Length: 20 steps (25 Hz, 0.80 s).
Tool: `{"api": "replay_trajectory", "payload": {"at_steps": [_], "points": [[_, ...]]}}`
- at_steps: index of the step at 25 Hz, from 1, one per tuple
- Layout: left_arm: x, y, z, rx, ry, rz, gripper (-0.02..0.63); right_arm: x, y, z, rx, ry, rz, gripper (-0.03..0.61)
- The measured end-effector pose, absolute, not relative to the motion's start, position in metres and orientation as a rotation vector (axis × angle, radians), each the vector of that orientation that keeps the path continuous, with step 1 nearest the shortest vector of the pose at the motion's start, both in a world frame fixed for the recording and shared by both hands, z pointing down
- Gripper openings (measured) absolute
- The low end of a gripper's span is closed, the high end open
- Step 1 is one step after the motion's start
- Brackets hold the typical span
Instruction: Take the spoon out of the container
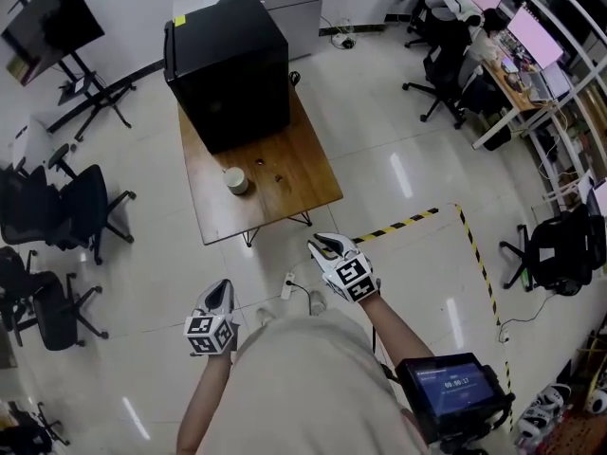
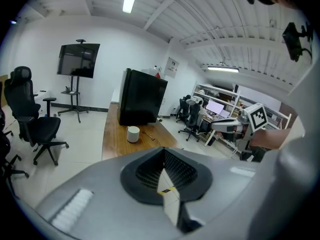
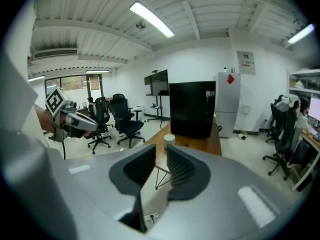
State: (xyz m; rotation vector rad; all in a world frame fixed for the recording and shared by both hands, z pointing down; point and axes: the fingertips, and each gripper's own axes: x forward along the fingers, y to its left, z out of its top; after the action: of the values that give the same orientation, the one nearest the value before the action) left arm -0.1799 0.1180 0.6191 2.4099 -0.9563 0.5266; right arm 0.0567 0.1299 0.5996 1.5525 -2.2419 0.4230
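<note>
A white cup-shaped container (image 1: 236, 180) stands on the wooden table (image 1: 294, 197), in front of a big black box (image 1: 228, 69). No spoon shows inside it from here. Small dark bits (image 1: 261, 162) lie on the tabletop beside it; a thin object (image 2: 148, 135) lies next to the container (image 2: 133, 134). Both grippers hang over the floor, well short of the table. My left gripper (image 1: 219, 287) has its tips together and holds nothing (image 2: 163, 151). My right gripper (image 1: 325, 245) is open, with a narrow gap between its jaws (image 3: 159, 151) through which I see only floor and a table leg.
Office chairs (image 1: 81, 207) stand left of the table, and a screen on a stand (image 1: 47, 17) is behind them. Yellow-black tape (image 1: 408, 222) marks the floor to the right. Desks with monitors (image 1: 512, 55) line the far right. A power strip (image 1: 287, 284) lies near my feet.
</note>
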Motion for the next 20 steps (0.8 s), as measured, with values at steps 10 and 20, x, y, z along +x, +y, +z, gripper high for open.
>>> {"api": "replay_trajectory", "payload": {"at_steps": [10,20], "points": [[-0.18,0.127,0.63,2.399,-0.905,0.546,0.0,0.049,0.127,0.604,1.57,-2.205,0.488,0.063],[-0.159,0.142,0.638,2.415,-0.862,0.595,0.0,0.062,0.144,0.623,1.563,-2.146,0.496,0.012]]}}
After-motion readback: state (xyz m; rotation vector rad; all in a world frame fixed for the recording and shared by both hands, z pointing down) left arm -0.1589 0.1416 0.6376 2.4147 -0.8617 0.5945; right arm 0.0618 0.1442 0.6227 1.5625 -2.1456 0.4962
